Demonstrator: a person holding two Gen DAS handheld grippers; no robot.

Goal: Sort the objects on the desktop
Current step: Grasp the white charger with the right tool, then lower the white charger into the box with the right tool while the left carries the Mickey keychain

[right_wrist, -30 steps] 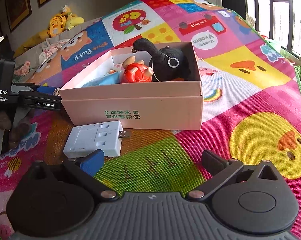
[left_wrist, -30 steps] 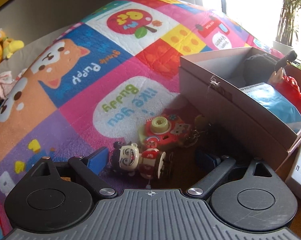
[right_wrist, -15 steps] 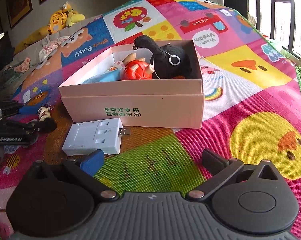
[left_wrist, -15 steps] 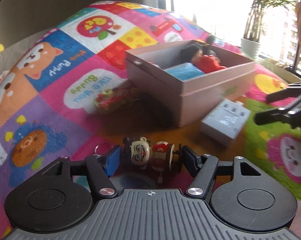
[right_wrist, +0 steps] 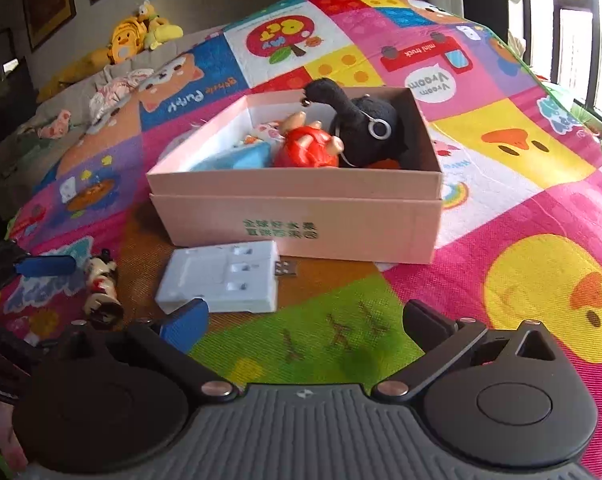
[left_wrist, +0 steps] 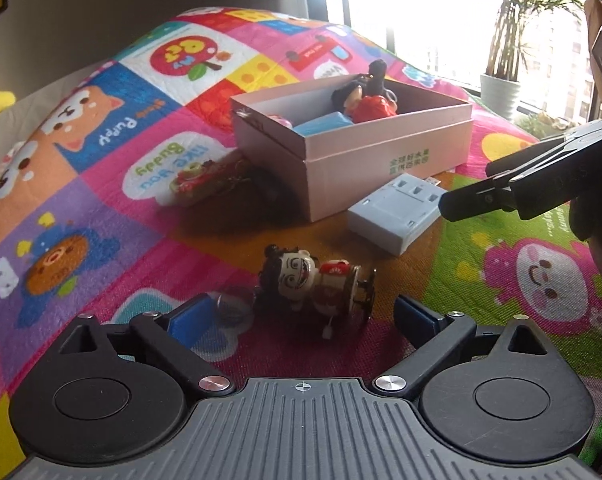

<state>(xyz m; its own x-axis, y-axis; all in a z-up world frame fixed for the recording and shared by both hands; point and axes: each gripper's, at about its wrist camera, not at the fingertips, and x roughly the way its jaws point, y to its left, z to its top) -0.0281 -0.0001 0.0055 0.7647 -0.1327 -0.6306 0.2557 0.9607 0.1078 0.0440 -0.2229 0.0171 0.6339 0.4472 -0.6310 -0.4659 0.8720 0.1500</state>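
A small doll keychain [left_wrist: 321, 280] with a white face and red body lies on the mat just in front of my open left gripper [left_wrist: 301, 316], free of its jaws; it also shows in the right wrist view [right_wrist: 101, 284]. A pink cardboard box [left_wrist: 381, 160] [right_wrist: 301, 216] holds a black plush [right_wrist: 365, 128], a red toy [right_wrist: 305, 152] and a blue item [right_wrist: 237, 158]. A white power adapter [left_wrist: 393, 212] [right_wrist: 225, 280] lies in front of the box. My right gripper [right_wrist: 305, 320] is open and empty, near the adapter.
A red and green toy camera [left_wrist: 197, 180] lies on the colourful play mat [left_wrist: 101, 220] left of the box. Yellow plush toys [right_wrist: 133, 36] sit at the back. The right gripper's arm [left_wrist: 541, 188] reaches in at the right of the left wrist view.
My left gripper carried the doll keychain away from the toy camera, then opened and let it go on the mat. My right gripper has hardly moved.
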